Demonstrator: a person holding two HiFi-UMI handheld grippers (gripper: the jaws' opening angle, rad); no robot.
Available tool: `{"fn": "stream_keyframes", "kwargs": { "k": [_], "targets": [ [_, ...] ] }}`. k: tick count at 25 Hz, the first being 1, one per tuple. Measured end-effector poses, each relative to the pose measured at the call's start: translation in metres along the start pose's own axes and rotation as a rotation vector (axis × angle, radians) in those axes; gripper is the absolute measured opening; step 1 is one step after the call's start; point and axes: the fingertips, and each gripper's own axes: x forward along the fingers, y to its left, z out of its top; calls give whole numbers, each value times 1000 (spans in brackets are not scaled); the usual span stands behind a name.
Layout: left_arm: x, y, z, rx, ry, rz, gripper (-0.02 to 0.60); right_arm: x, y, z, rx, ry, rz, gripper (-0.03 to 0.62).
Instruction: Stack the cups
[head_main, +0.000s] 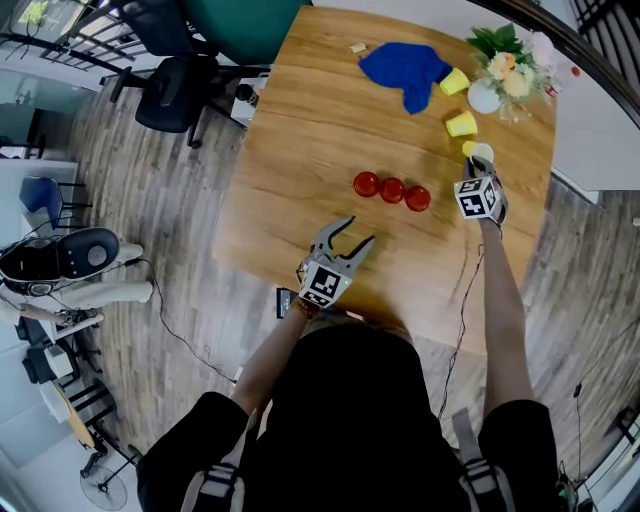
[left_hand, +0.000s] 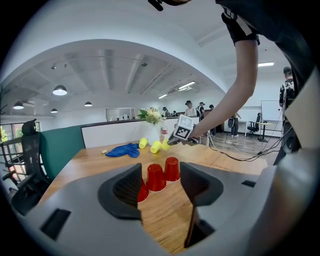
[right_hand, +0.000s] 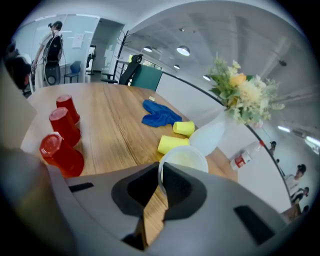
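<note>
An open office with wood-look flooring lay around a wooden table (head_main: 300, 130), with a chair (head_main: 175, 90) off its far corner. Near the table's right edge, the right gripper (head_main: 476, 165) had its jaws pinched together on the thin rim of a yellow cup (right_hand: 182, 157), seemingly one pad inside the mouth and one outside. Whether the cup's base rested on the wood could not be told. The left gripper (head_main: 357, 232) hung by the near edge, jaws spread wide with nothing between them, aimed at three red cups (head_main: 391, 189) in a row mid-table. Two spare yellow cups (head_main: 461, 124) lay on their sides towards a blue cloth (head_main: 405, 68). A rim-only pinch looked risky, because the soft wall could flex and let the cup slip or swing when carried. The vase (head_main: 484, 97) stood just beside it, so a careless sweep might tip it over. The held cup's mouth faced the right gripper view and looked empty. The red cups stood upside down, their insides hidden. The vase held flowers (head_main: 508, 62).
</note>
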Motion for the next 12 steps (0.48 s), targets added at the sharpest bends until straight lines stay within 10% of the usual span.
{"fn": "stream_keyframes", "kwargs": {
  "k": [12],
  "targets": [
    [2, 31, 22, -108, -81, 45, 252, -107, 63, 94, 124, -331, 186, 29]
  ]
}}
